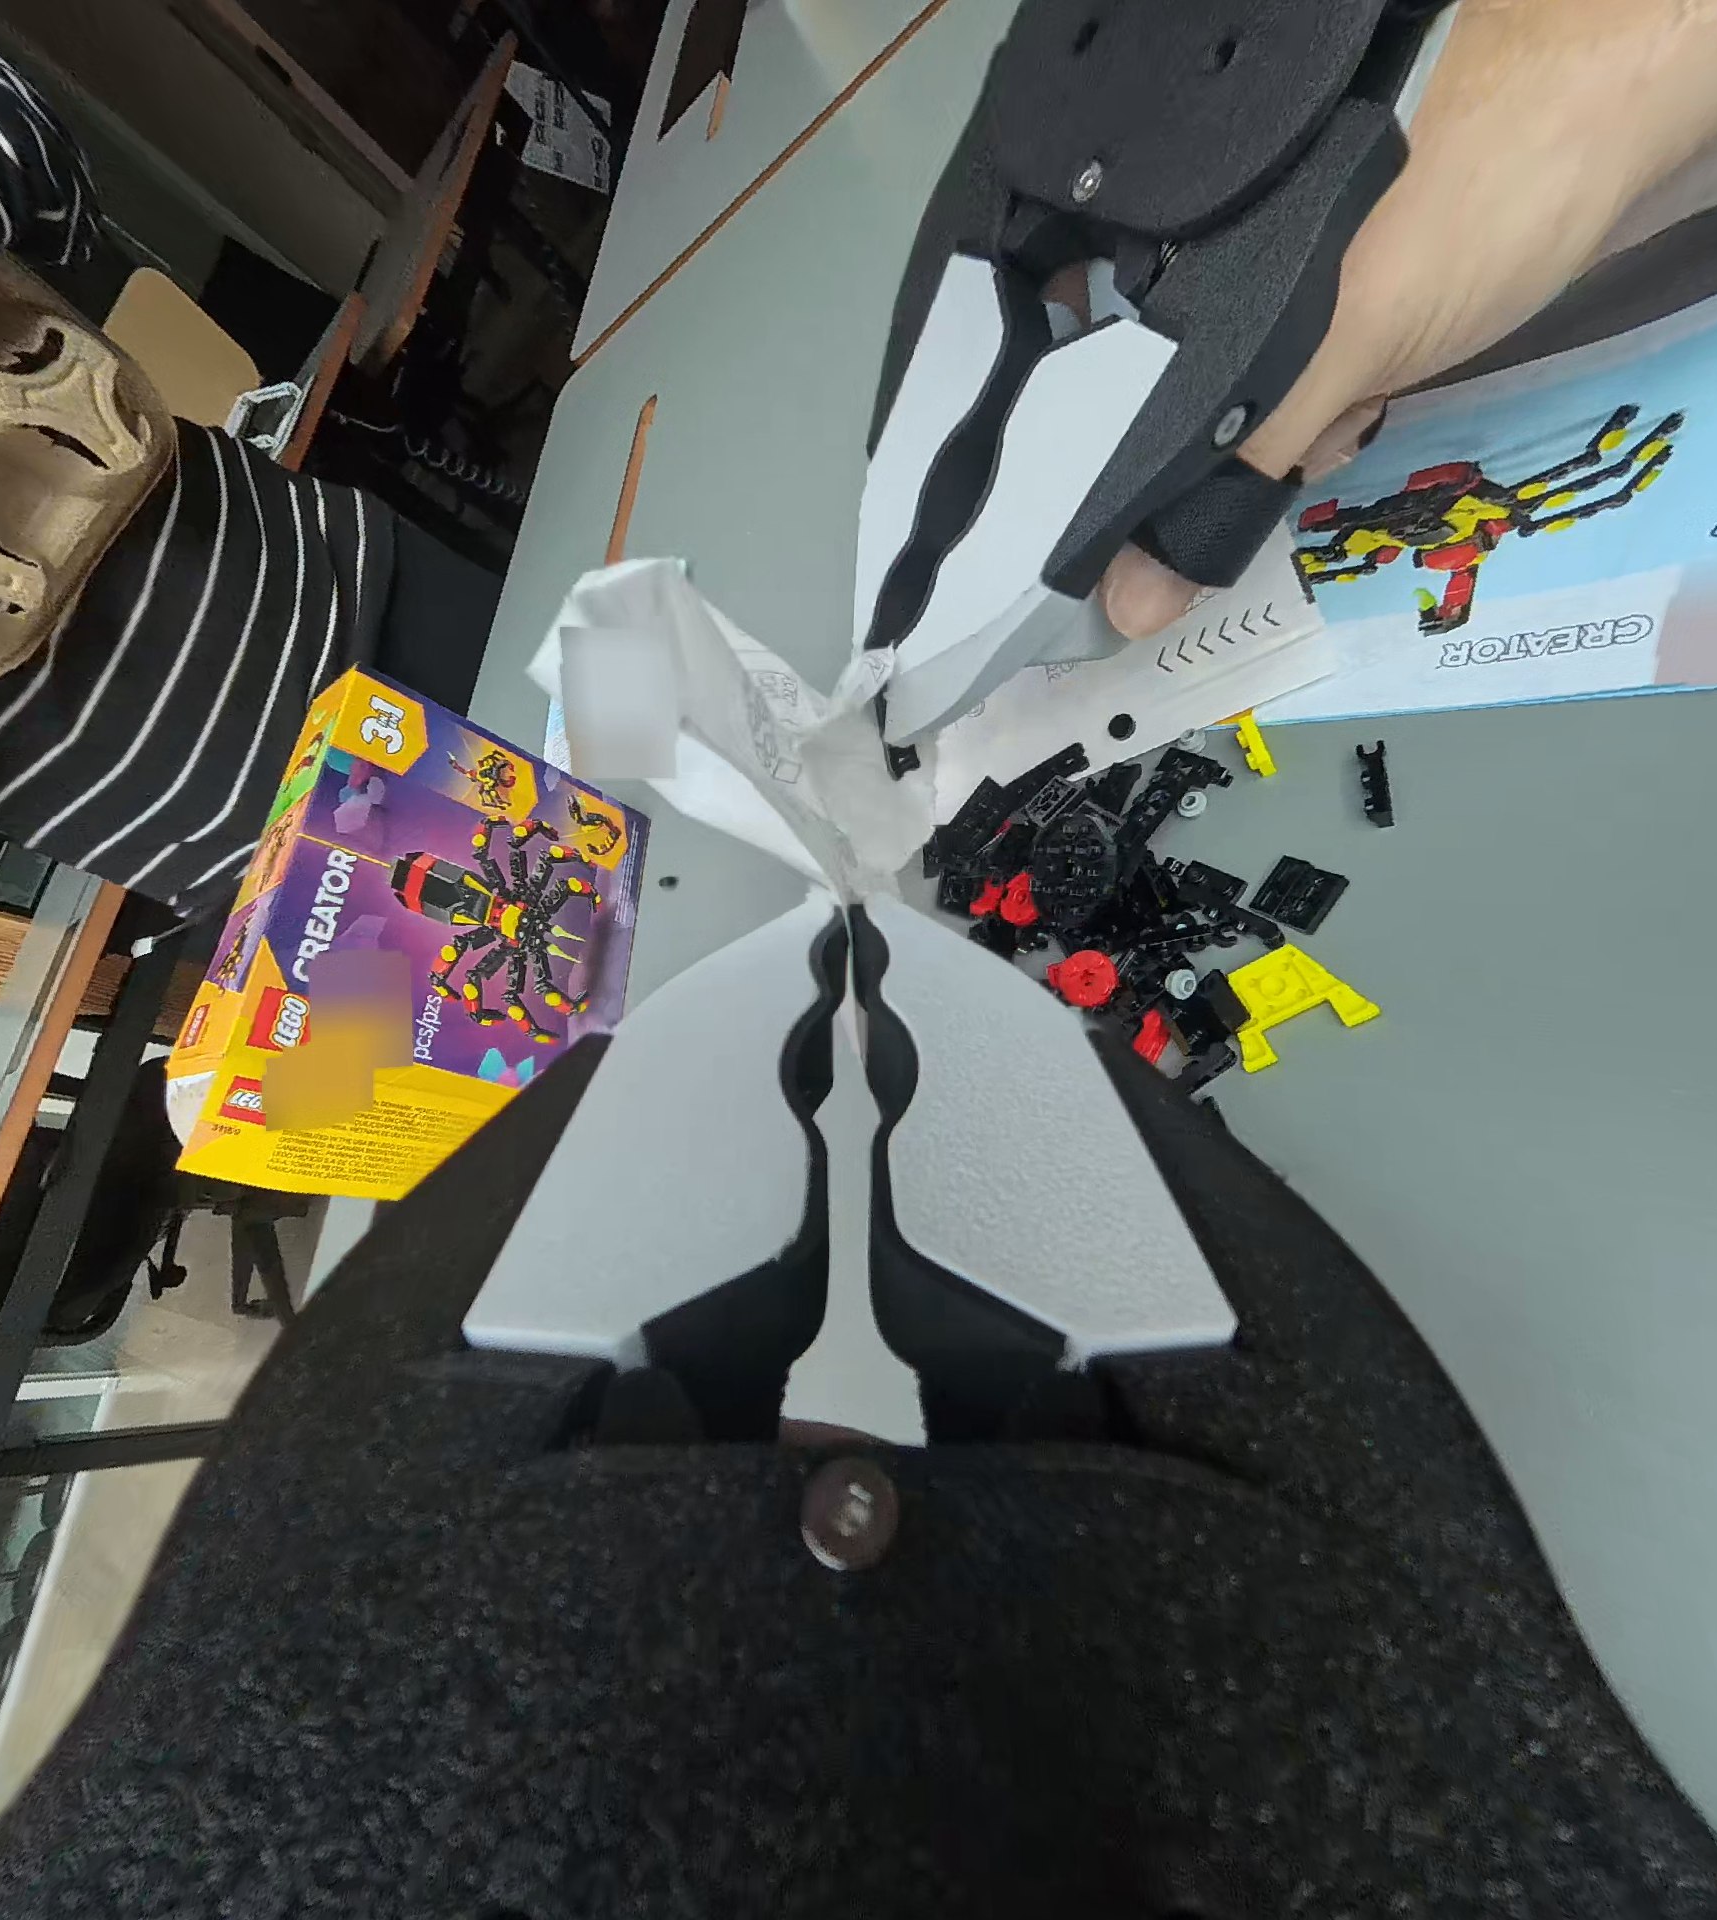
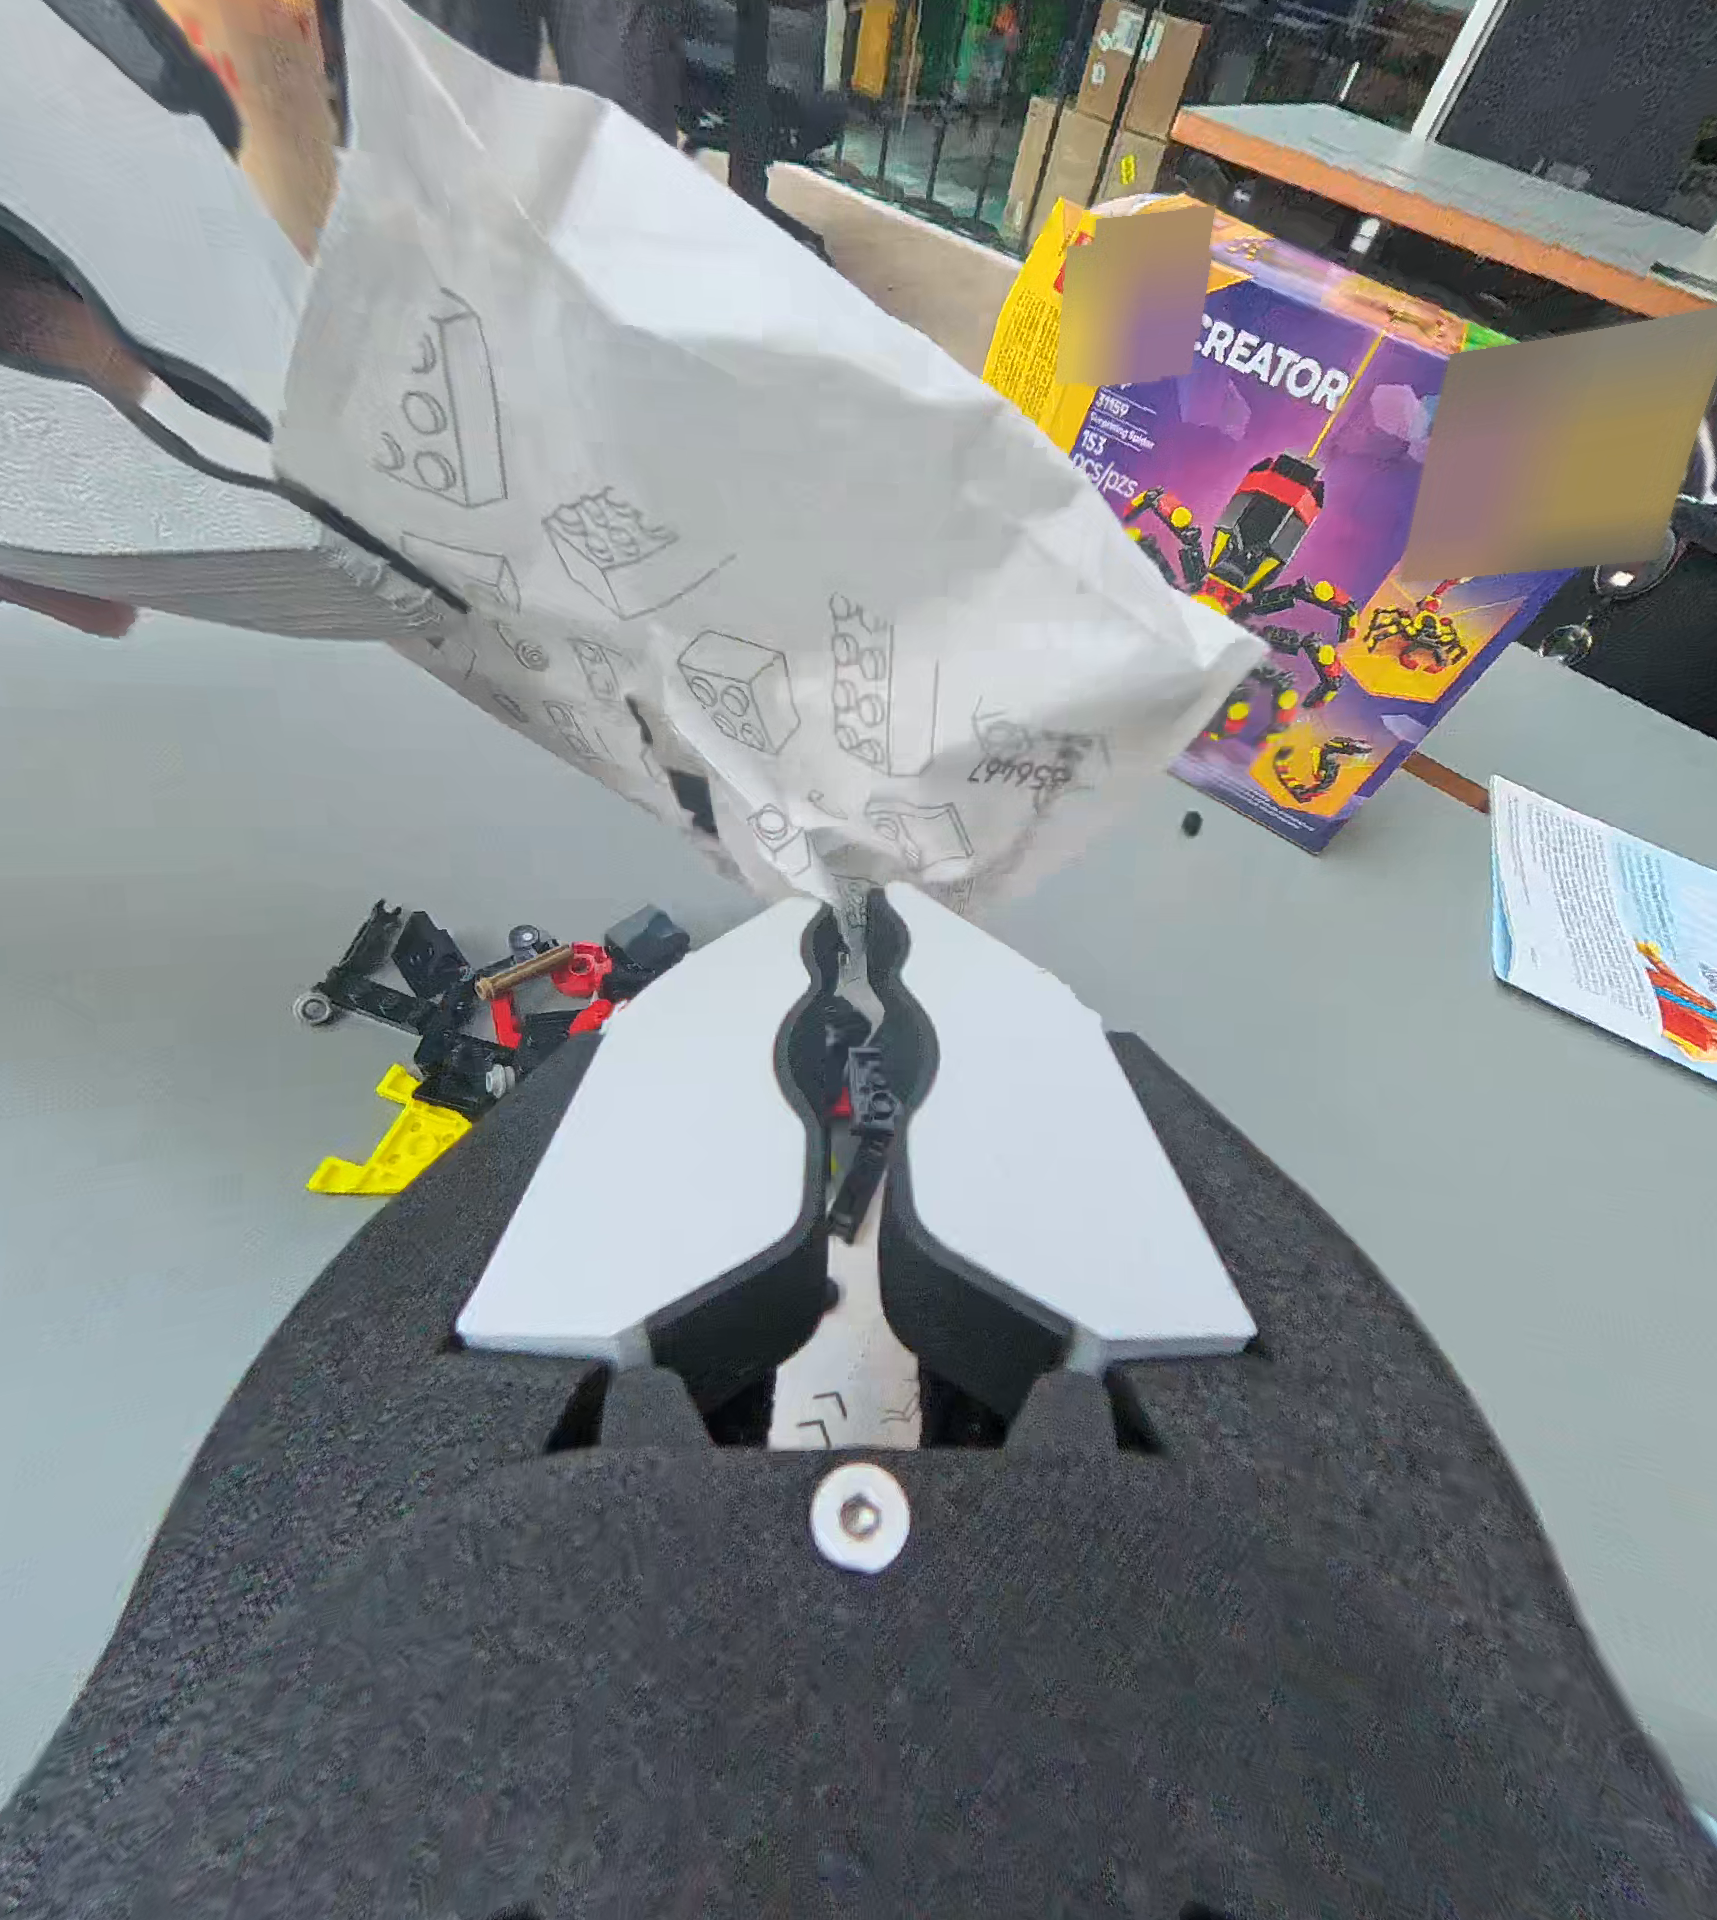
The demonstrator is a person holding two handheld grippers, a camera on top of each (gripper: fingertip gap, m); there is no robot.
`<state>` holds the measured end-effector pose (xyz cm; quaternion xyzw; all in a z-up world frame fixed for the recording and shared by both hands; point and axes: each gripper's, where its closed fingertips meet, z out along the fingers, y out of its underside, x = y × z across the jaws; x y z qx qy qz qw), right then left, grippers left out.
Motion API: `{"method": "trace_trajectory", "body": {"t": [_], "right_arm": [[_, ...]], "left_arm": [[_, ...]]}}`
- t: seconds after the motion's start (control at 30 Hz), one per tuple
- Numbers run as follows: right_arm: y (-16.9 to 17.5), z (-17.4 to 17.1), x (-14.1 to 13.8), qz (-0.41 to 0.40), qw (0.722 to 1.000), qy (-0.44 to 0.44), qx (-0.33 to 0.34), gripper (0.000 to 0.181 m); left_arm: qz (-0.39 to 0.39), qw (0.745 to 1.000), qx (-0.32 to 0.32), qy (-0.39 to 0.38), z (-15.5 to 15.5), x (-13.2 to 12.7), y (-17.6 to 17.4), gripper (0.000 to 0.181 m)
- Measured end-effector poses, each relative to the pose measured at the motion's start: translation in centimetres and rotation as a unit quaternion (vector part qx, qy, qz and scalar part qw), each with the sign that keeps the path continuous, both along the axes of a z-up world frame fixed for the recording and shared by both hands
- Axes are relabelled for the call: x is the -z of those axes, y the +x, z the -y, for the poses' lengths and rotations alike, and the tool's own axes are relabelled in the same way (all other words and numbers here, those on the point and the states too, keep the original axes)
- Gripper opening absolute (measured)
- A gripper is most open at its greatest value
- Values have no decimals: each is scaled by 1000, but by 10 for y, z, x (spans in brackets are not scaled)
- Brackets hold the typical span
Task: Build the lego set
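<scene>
Grey desk (image 2: 158, 748), open stretch right of the brick pile (image 1: 1134, 894). Purple box (image 2: 1321, 540) stands beyond the pile near desk's edge. Paper bag (image 2: 688, 540) above pile, pinched by both left tongs (image 1: 849, 904) and right tongs (image 2: 859, 904).

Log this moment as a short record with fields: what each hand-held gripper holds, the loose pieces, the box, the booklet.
left hand-held gripper: shut on the crumpled white paper bag printed with brick outlines
right hand-held gripper: shut on the same bag, opposite end
bag state: lifted above the grey table, stretched between both grippers
loose pieces: pile of black, red and yellow plastic bricks on the table beneath the bag
purple and yellow cardboard box: upright on the table behind the bag
light blue instruction booklet: flat on the table
</scene>
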<state>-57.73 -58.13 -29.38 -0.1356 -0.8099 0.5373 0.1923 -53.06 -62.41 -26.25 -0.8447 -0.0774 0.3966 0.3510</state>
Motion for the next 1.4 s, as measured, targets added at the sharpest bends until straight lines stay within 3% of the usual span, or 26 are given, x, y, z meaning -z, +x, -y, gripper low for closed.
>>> {"method": "trace_trajectory", "body": {"t": [0.17, 0.2, 0.27, 0.3, 0.43, 0.6, 0.7, 0.73, 0.83, 0.87, 0.97, 1.0, 1.07, 1.1, 1.13, 1.27, 1.33, 1.37, 1.4], "right_arm": [[-3, -2, -1, -14, 1000, 10, 6, 4], [1, 1, -1, 5, 1000, -2, -7, 4], [-4, -3, -1, -12, 1000, 11, 6, 4], [2, 1, -2, 13, 1000, -8, -11, 4], [6, -1, 12, 15, 999, 29, -24, 4], [-2, -9, 6, 27, 999, -14, 11, 4], [0, -4, -5, 39, 998, -50, 11, 4], [1, -2, -8, 47, 997, -61, 8, 4], [2, 2, -10, 53, 996, -72, 4, 4], [1, 1, -11, 51, 996, -78, 4, 4], [1, -1, -6, 30, 997, -66, -8, 4], [3, 0, -1, 29, 998, -49, -14, 4], [3, 0, 8, 18, 1000, -11, -15, 4], [6, 2, 11, 24, 999, -9, -24, 4], [6, 2, 15, 24, 999, 7, -27, 4], [-7, -7, 12, 6, 1000, 11, 0, 5], [2, 0, 12, 33, 999, -3, -34, 4], [-6, -6, 17, -13, 999, 39, -11, 4], [-9, -8, 8, -8, 1000, 11, -7, 4]], "left_arm": [[-26, 999, -12, -22, 4, -3, -3, 1], [3, 1000, 4, 7, -3, -1, 2, 0], [-19, 999, -7, -27, 2, 3, -1, 0], [5, 1000, 9, -5, -4, 5, 3, 0], [25, 1000, -4, 13, -2, 8, 1, 1], [71, 991, -57, 99, 14, 11, -3, 28], [94, 987, -80, 103, 18, 27, -1, 38], [102, 986, -76, 107, 15, 32, 0, 37], [90, 989, -59, 105, 11, 32, 0, 9], [88, 990, -54, 97, 12, 31, 0, 0], [50, 997, -26, 57, 11, 14, 1, 0], [62, 997, 3, 34, 2, 17, 9, 0], [23, 999, -4, -48, 8, 17, 3, 0], [56, 998, 17, -22, 0, 18, 9, 0], [62, 997, 23, -44, 1, 23, 10, 0], [38, 994, 22, -97, 4, 26, 8, 0], [55, 995, 36, -80, -3, 28, 13, 0], [35, 993, 25, -107, 2, 29, 9, 0], [35, 995, 20, -95, 2, 27, 8, 0]]}}
